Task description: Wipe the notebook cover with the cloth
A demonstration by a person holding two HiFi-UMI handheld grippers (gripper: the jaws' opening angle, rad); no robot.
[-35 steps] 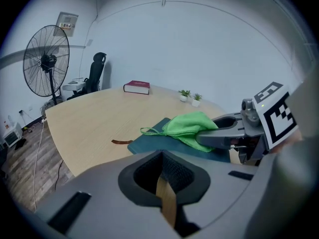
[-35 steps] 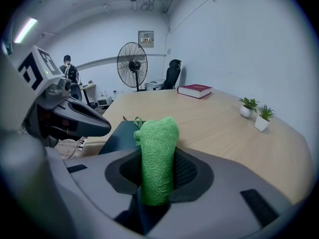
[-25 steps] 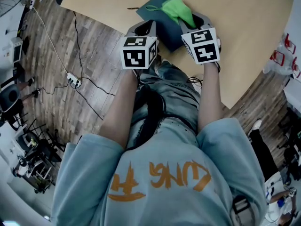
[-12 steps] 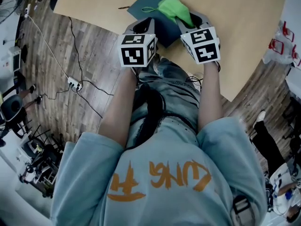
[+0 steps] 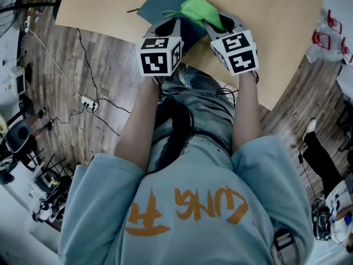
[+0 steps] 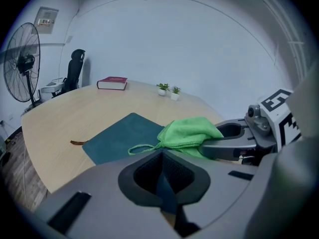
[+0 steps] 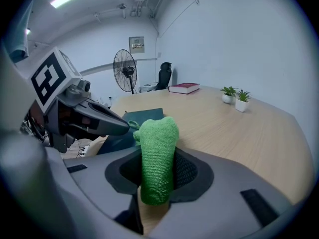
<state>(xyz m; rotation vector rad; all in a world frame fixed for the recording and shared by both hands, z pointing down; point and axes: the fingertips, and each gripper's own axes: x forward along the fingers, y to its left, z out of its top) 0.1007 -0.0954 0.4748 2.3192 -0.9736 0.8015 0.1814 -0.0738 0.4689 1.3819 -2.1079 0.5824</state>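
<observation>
A dark teal notebook (image 5: 160, 7) lies flat near the tan table's (image 5: 276, 32) front edge, also seen in the left gripper view (image 6: 122, 136). My right gripper (image 5: 216, 22) is shut on a folded green cloth (image 7: 157, 153), which stands up between its jaws. The cloth (image 5: 199, 9) hangs over the notebook's right part. My left gripper (image 5: 168, 27) hovers at the notebook's near edge, its jaws closed together with nothing between them (image 6: 162, 158). The two grippers sit side by side, a little apart.
A brown ribbon bookmark (image 6: 77, 142) sticks out of the notebook's left side. Far across the table are a red book (image 6: 112, 82) and two small potted plants (image 6: 168, 90). A standing fan (image 7: 125, 69), an office chair (image 6: 75, 68) and floor cables with a power strip (image 5: 88, 101) lie beyond the table.
The head view has drifted, so table and notebook sit further left and up. Both grippers have edged slightly forward, the cloth still held over the notebook.
</observation>
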